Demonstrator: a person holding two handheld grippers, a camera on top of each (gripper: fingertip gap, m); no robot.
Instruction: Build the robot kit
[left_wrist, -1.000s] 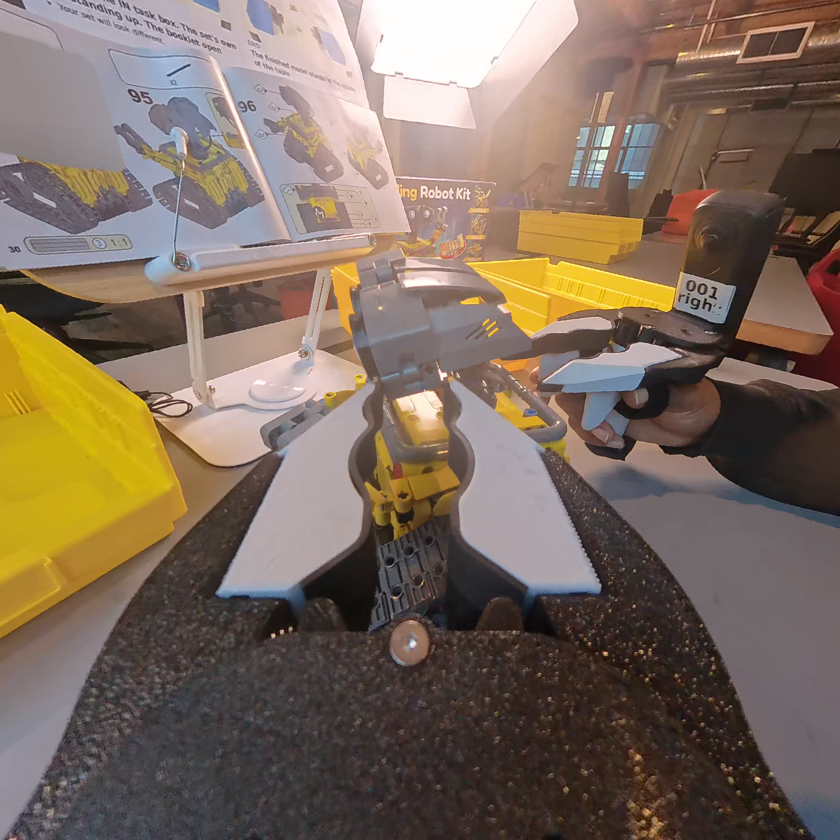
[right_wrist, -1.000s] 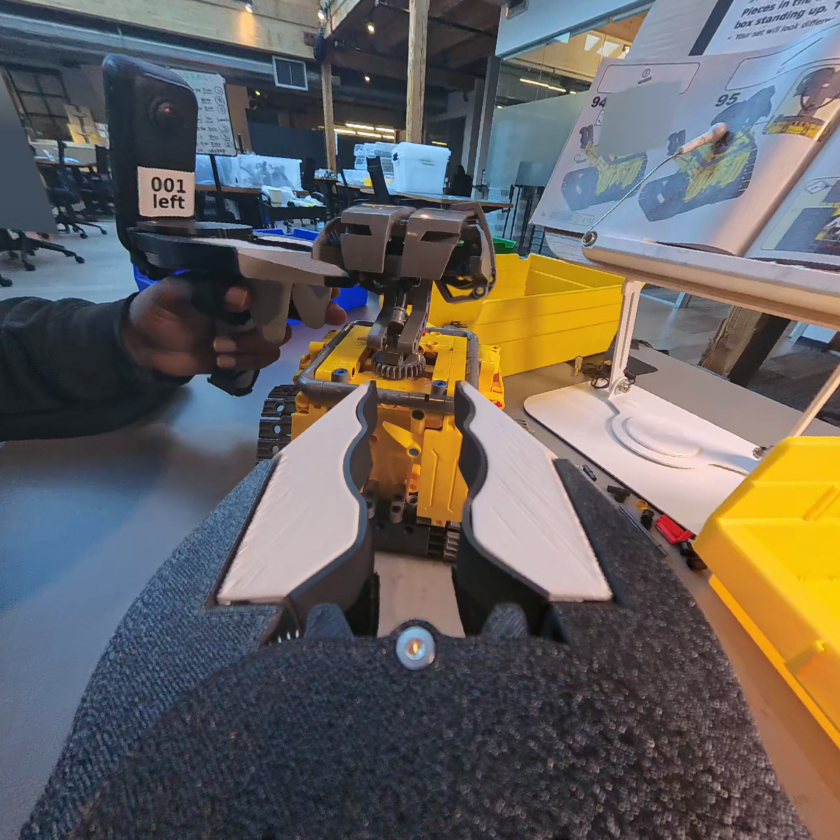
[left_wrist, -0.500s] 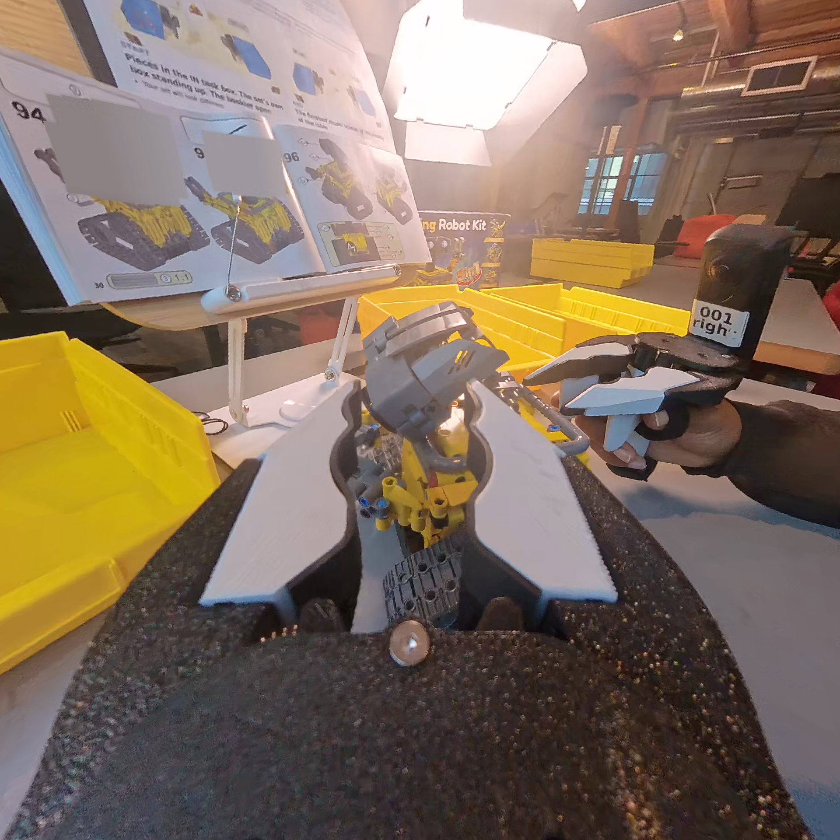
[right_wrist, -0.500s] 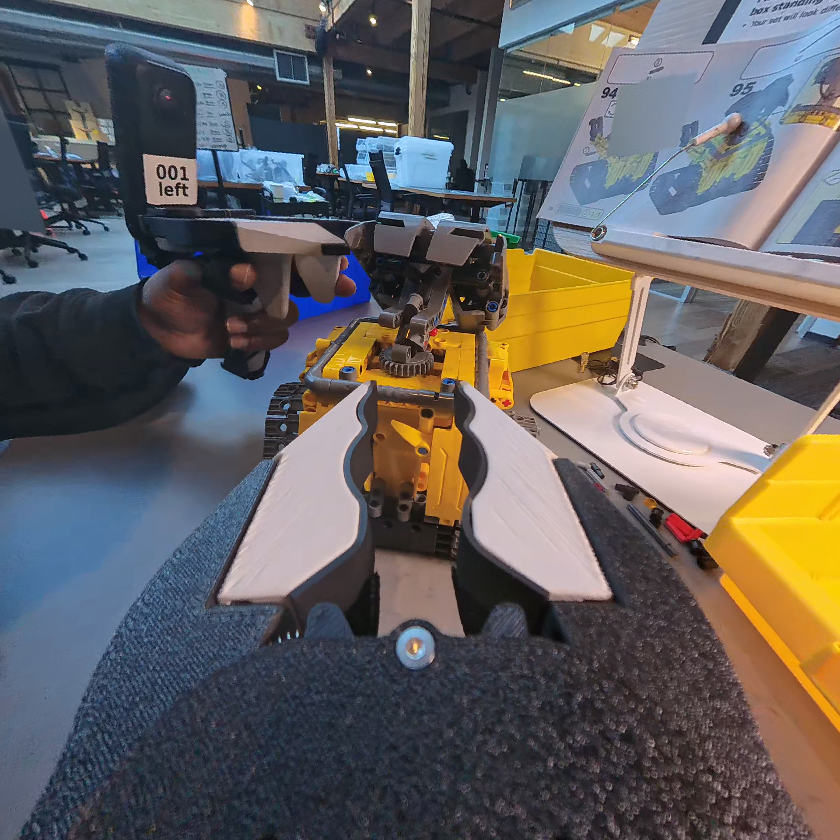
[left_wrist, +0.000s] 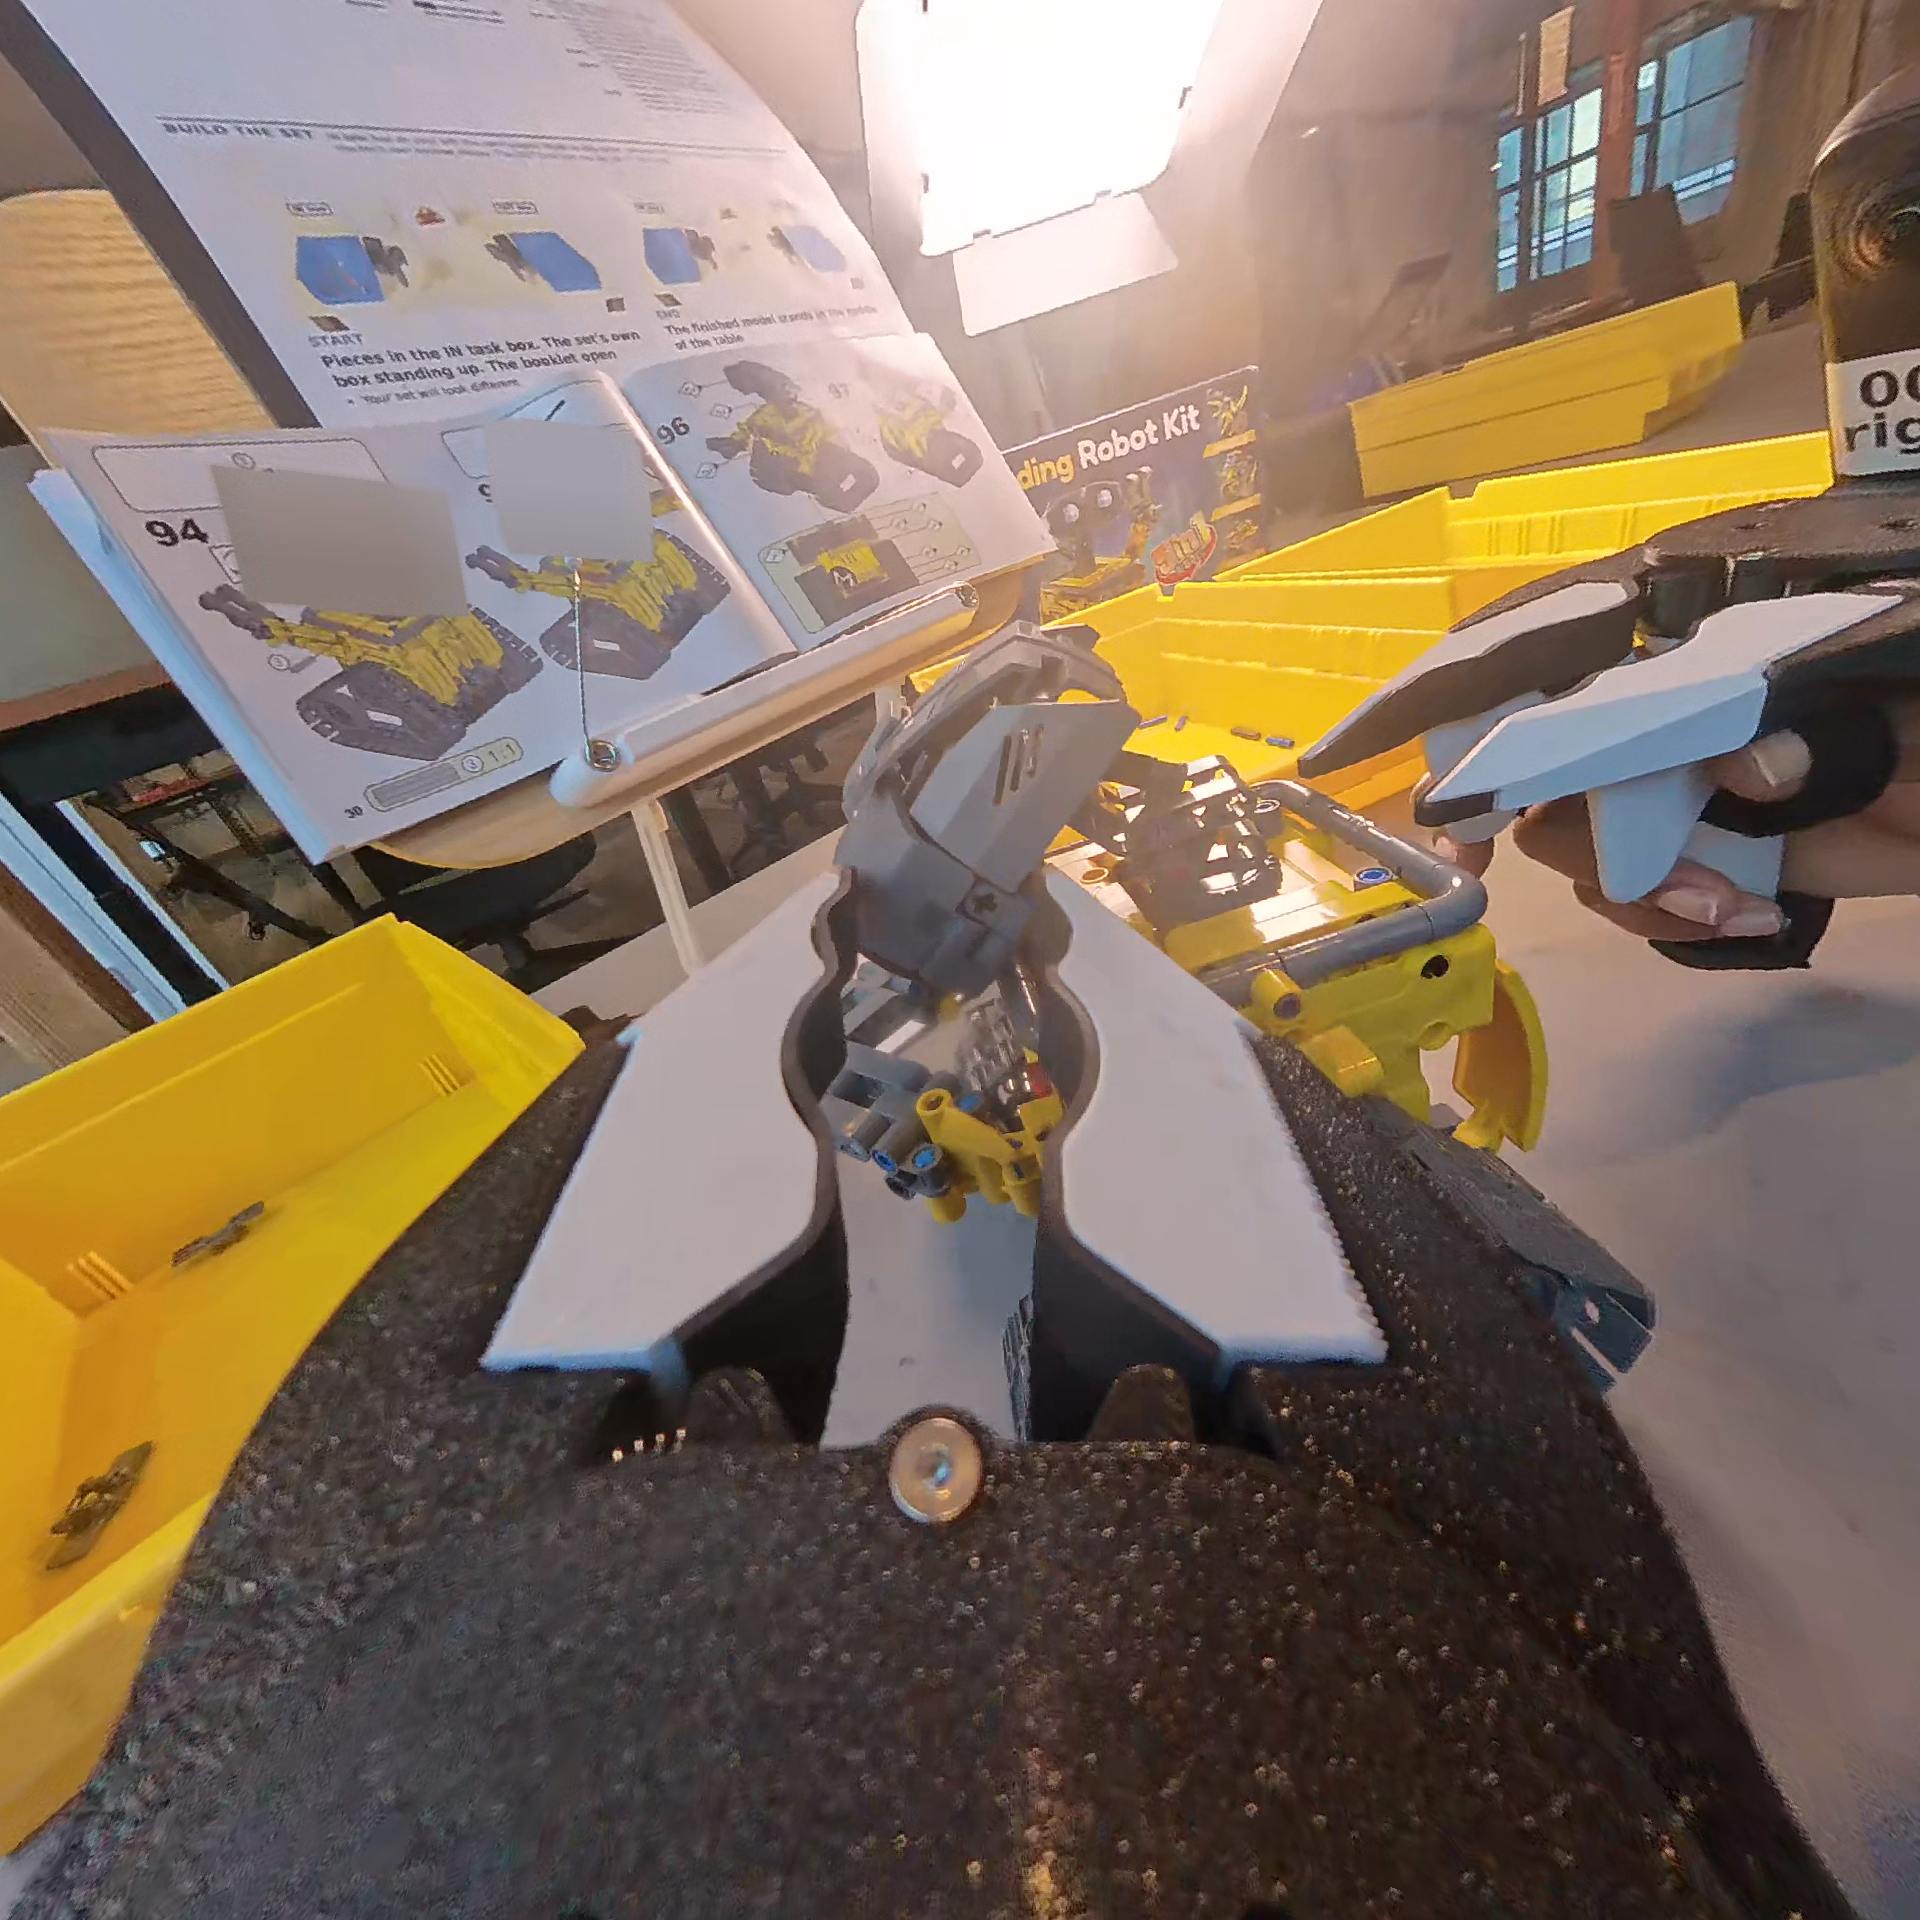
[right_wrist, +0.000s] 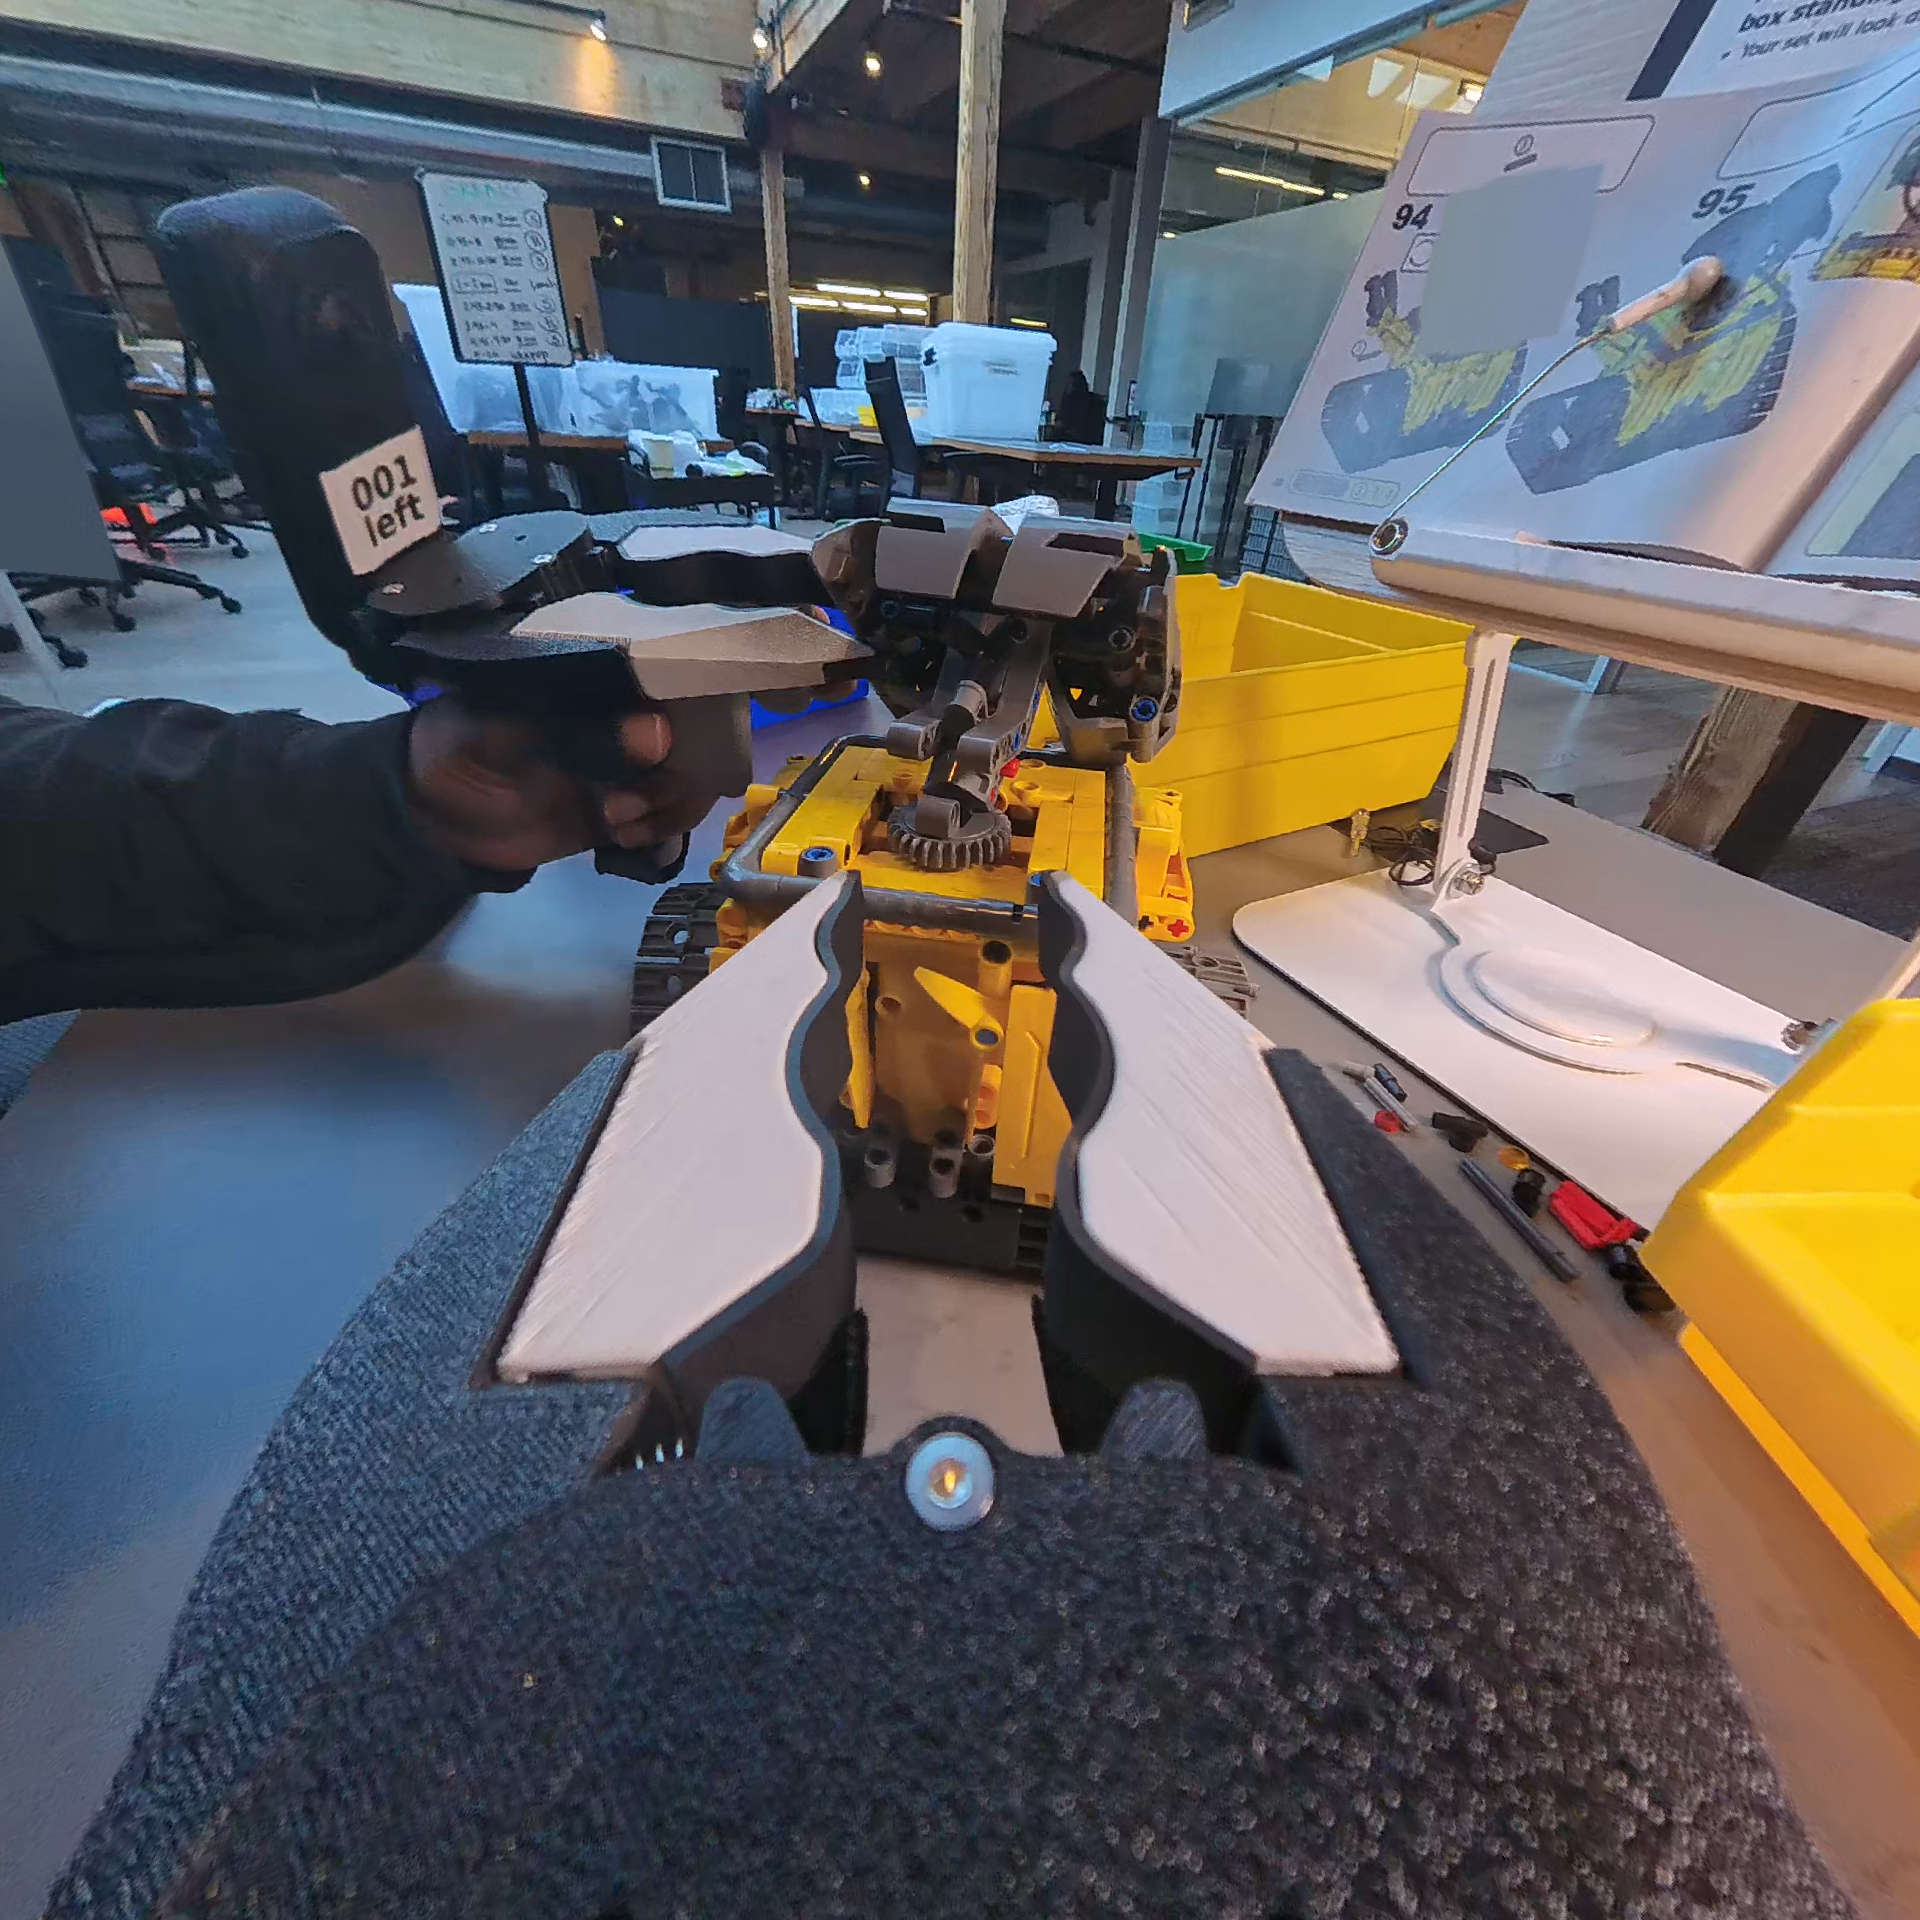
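Observation:
A yellow and grey brick-built tracked robot model (right_wrist: 935, 1049) stands on the grey table. Its grey head (right_wrist: 997, 582) sits tilted on a neck above a grey gear (right_wrist: 951, 831). My left gripper (left_wrist: 940, 914) is shut on the grey head (left_wrist: 977, 810); from the right wrist view it (right_wrist: 842, 608) comes in from the left, held by a hand in a dark sleeve. My right gripper (right_wrist: 945, 904) is open, its tips at the grey tube frame on the model's near side, with nothing between them. In the left wrist view it (left_wrist: 1382, 774) hovers just right of the model's body (left_wrist: 1351, 935).
An open instruction booklet (left_wrist: 520, 582) rests on a white stand (right_wrist: 1507, 997). Yellow bins sit at the left (left_wrist: 260, 1143), behind the model (right_wrist: 1330, 707) and at the right (right_wrist: 1808, 1247). Small loose parts (right_wrist: 1538, 1195) lie by the stand's base. A kit box (left_wrist: 1143, 488) stands behind. Tip to tip, the grippers are about 10 cm apart.
My left gripper has tipped the grey head over on its neck and swung left. The right gripper has stayed almost where it was by the body.

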